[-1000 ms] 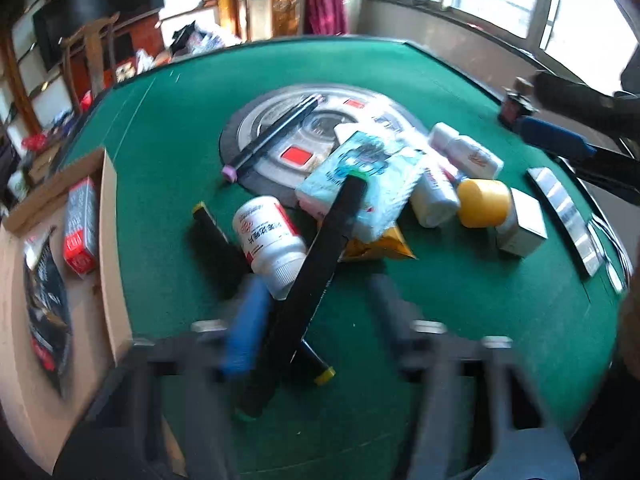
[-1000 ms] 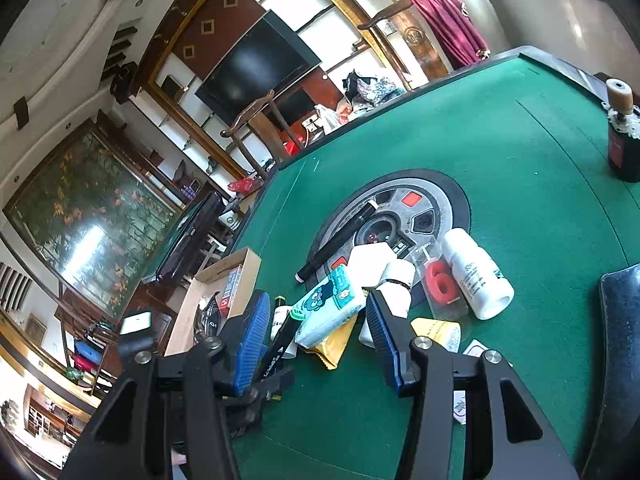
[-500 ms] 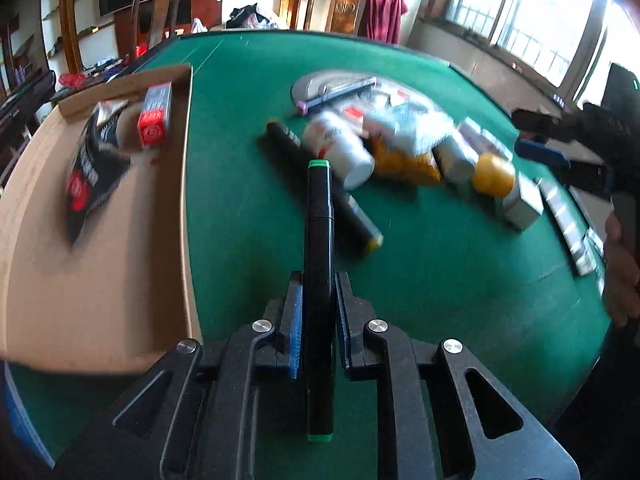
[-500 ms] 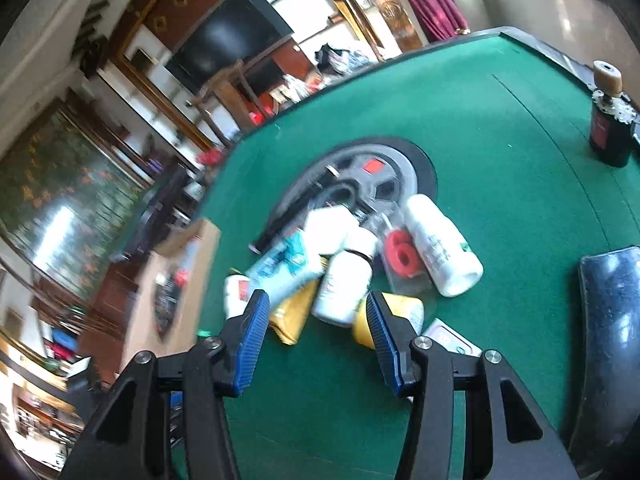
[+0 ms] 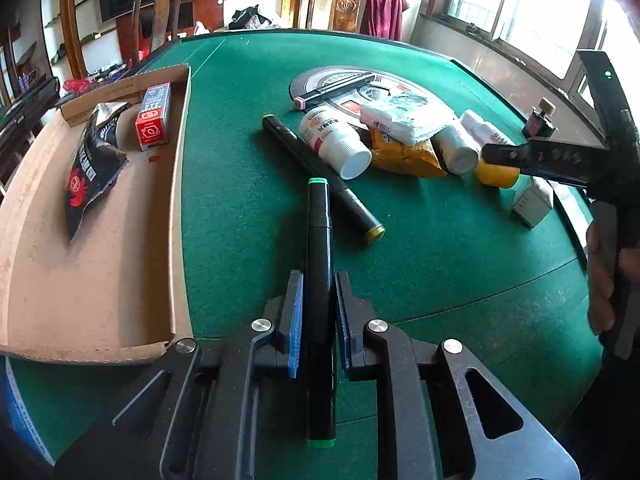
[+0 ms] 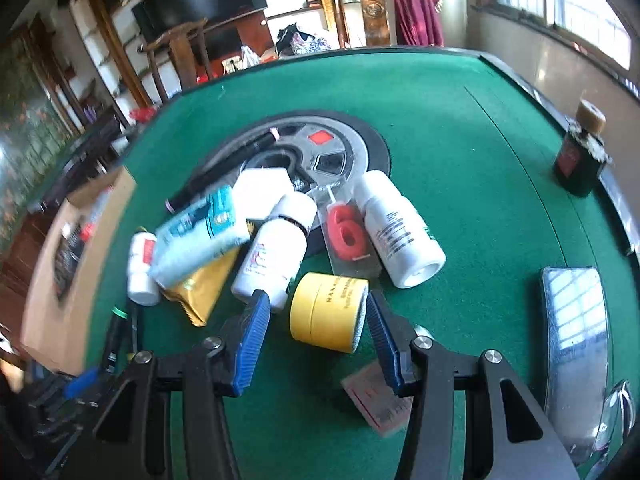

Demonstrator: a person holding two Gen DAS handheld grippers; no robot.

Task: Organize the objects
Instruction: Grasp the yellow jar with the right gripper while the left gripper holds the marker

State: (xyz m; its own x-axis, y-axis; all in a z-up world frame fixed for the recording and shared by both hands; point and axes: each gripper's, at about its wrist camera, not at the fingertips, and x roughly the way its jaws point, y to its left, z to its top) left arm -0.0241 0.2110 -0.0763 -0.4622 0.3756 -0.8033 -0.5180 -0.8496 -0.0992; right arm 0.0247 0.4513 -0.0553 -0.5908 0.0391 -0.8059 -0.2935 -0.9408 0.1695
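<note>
Two grippers: left gripper (image 5: pixel 316 280) clamps a slim black marker (image 5: pixel 319 248); right gripper (image 6: pixel 316 312) gapes, seemingly untouching, around a squat yellow jar (image 6: pixel 326 312).

black green-capped marker (image 5: pixel 318 256) clamped lengthwise; yellow jar (image 6: pixel 328 312) lying sideways on felt

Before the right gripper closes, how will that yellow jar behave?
The yellow jar lies on its side on the felt, so a nudge probably rolls it. Its round, smooth wall may slip between the pads. It looks rigid, so it should not crush.

Cardboard tray (image 6: pixel 48 280) blurred at the right-wrist view's left edge, its contents unreadable.
</note>
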